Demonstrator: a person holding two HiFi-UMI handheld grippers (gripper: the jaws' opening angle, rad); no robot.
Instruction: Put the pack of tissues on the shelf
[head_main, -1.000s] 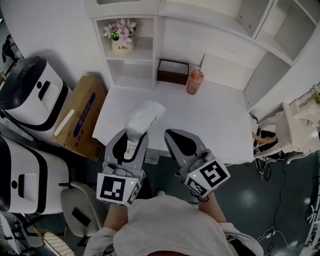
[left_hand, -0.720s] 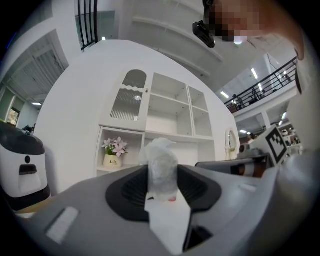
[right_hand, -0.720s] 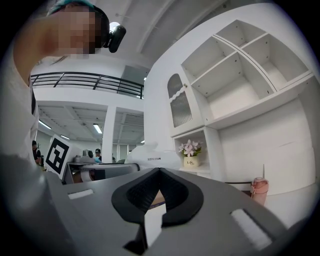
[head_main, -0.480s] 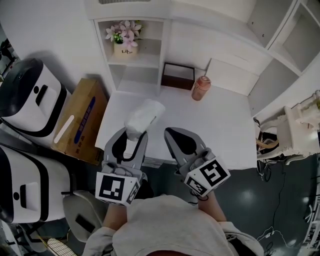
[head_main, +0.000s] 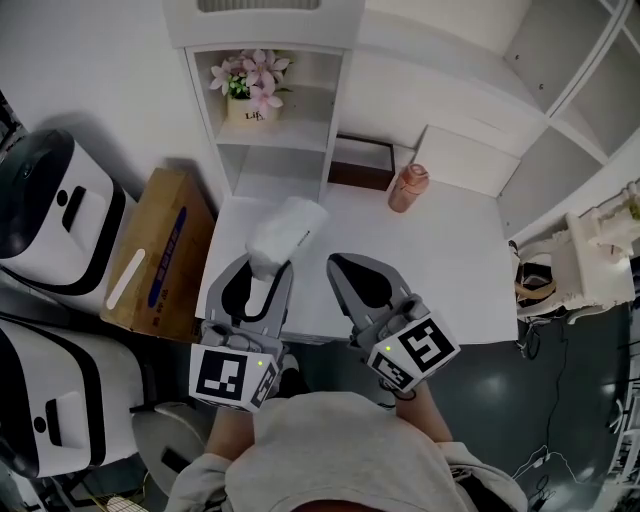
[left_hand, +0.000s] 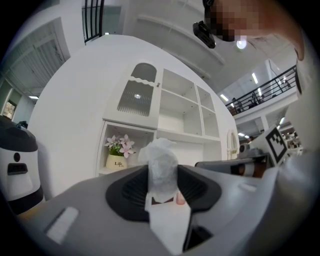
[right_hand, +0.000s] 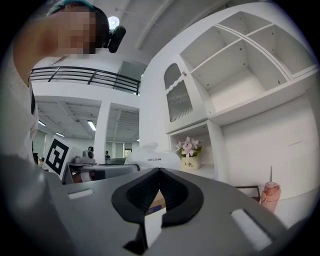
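The pack of tissues (head_main: 286, 231), white and soft, sticks out forward from my left gripper (head_main: 268, 265), which is shut on its near end over the front edge of the white desk (head_main: 440, 270). In the left gripper view the pack (left_hand: 161, 165) stands pinched between the jaws of that gripper (left_hand: 161, 176), with the white shelf unit (left_hand: 175, 112) straight ahead. My right gripper (head_main: 346, 266) is level beside it, shut with nothing in it; its own view shows the gripper (right_hand: 160, 171) with pads meeting at the tip and the pack (right_hand: 150, 156) to the left. The shelf unit (head_main: 272, 165) stands at the desk's back left.
A pot of pink flowers (head_main: 248, 88) fills the shelf's upper compartment. A dark brown box (head_main: 362, 166) and a pink bottle (head_main: 408, 188) stand at the desk's back. A cardboard box (head_main: 160, 250) and white appliances (head_main: 50, 205) are left of the desk, a white frame (head_main: 590, 250) right.
Both grippers have travelled forward together toward the shelf: desk and shelf have slid nearer in the head view. The pack stays gripped in the left gripper; the right stays shut.
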